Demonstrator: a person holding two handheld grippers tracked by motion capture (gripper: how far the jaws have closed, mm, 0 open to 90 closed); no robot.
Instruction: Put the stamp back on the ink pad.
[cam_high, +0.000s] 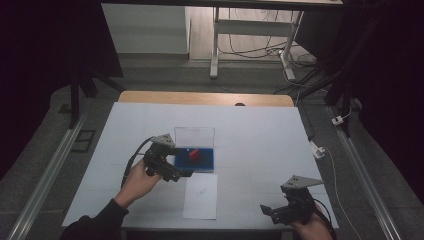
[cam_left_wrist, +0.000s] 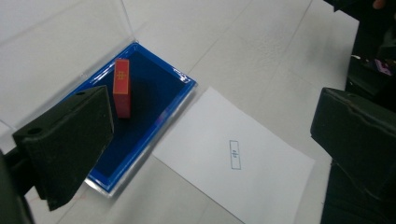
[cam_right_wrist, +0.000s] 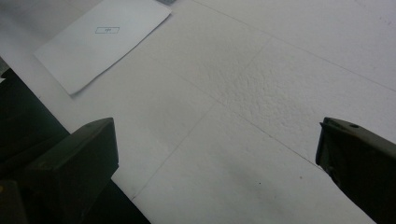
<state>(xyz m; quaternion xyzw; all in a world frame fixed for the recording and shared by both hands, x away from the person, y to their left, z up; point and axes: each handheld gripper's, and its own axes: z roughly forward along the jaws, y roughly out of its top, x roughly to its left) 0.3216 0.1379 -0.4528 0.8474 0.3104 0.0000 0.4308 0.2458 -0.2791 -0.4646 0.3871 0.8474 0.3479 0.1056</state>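
Note:
A shallow blue tray (cam_high: 206, 163) (cam_left_wrist: 159, 105) with a clear upright lid (cam_high: 194, 136) lies at the table's middle. A small red block (cam_high: 194, 154) (cam_left_wrist: 122, 88) stands on the blue pad inside it. Just in front lies a white sheet of paper (cam_high: 201, 196) (cam_left_wrist: 238, 156) (cam_right_wrist: 100, 39) with a small printed box. My left gripper (cam_high: 179, 173) (cam_left_wrist: 210, 130) hovers open at the tray's near left corner, nothing between its jaws. My right gripper (cam_high: 268, 210) (cam_right_wrist: 217, 158) rests open near the table's front right edge, over bare white surface.
The white table cover (cam_high: 260, 140) ends at a wooden edge (cam_high: 205, 98) at the back. Metal rails (cam_high: 45, 175) run along both sides on the floor. A desk frame (cam_high: 250, 30) and cables (cam_high: 327, 150) lie beyond and to the right.

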